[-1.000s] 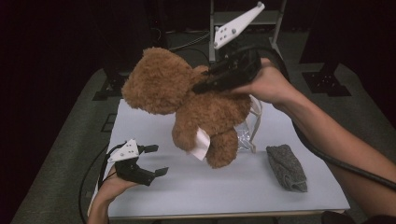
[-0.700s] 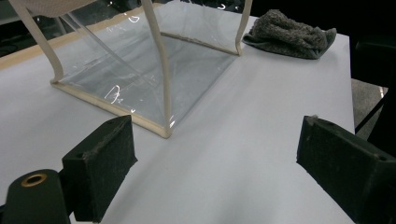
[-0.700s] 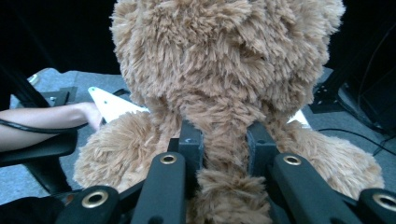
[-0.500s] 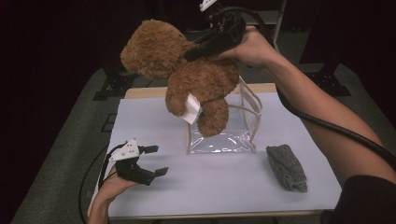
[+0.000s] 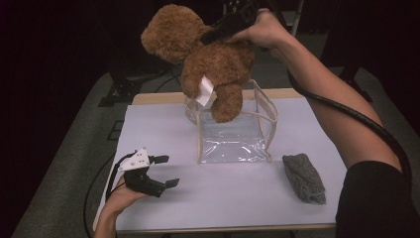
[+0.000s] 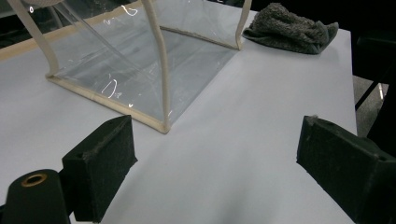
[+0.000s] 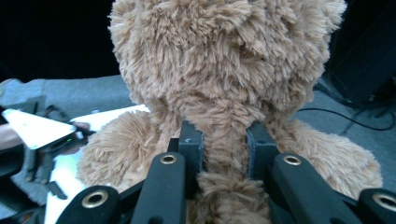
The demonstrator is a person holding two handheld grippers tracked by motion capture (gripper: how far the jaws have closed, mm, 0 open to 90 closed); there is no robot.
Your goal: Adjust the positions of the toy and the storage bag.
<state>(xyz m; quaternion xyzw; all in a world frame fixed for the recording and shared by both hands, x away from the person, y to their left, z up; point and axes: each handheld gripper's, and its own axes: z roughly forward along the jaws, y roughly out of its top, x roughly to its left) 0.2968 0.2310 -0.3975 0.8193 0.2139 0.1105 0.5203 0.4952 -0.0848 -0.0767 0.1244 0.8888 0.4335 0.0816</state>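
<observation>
A brown plush teddy bear (image 5: 213, 59) hangs in the air above a clear plastic bag (image 5: 233, 129) with cream edging that stands open on the white table. My right gripper (image 5: 210, 35) is shut on the bear's neck (image 7: 224, 140); both black pads press into the fur. One bear leg with a white tag (image 5: 204, 91) dips over the bag's rim. My left gripper (image 5: 166, 171) rests low on the table at the front left, open, with nothing between its pads (image 6: 100, 163). The bag (image 6: 140, 70) lies just ahead of it.
A folded grey cloth (image 5: 304, 177) lies on the table right of the bag, and it also sits beyond the bag (image 6: 289, 28) in the left gripper view. The white table top (image 5: 237, 198) ends close at the front. Dark stands and cables fill the back.
My right gripper has carried the bear up and toward the back, so it now hangs over the bag's opening. The left gripper has stayed where it was.
</observation>
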